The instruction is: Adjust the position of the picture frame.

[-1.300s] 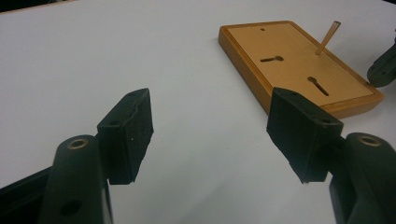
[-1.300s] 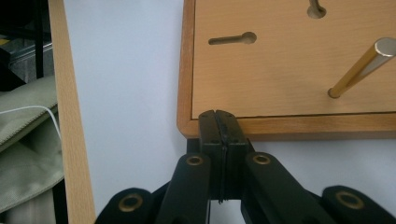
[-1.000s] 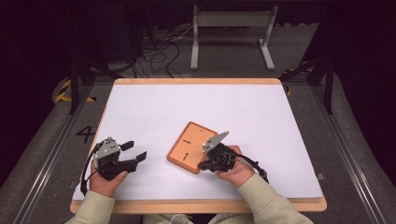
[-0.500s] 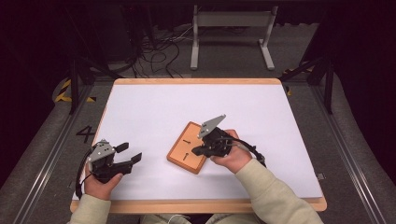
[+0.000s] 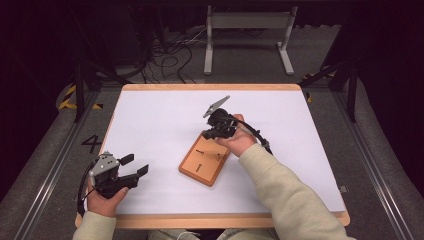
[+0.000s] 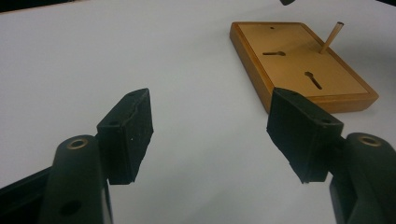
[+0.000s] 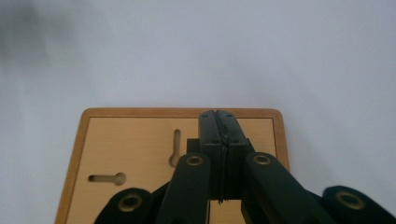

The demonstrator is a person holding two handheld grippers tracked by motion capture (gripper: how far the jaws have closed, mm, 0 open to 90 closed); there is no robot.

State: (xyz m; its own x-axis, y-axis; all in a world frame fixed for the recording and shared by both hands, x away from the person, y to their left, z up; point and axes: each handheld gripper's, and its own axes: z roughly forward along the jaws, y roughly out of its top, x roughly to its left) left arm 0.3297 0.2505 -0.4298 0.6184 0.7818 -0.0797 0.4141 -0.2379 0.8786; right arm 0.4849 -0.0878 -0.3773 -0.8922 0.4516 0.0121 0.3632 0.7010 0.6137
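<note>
- left gripper (image 5: 134,165) near front-left corner of white counter (image 5: 150,125), jaws spread wide, nothing between them.
- right gripper (image 5: 209,134) over far end of wooden board (image 5: 205,161), jaws pressed together; pinching anything: cannot tell.
- wooden board flat near counter middle, slightly toward front, turned at an angle; keyhole slots (image 7: 175,147) cut into top face.
- thin wooden peg (image 6: 330,37) standing tilted out of board, seen in left gripper view.
- board well apart from left gripper.
</note>
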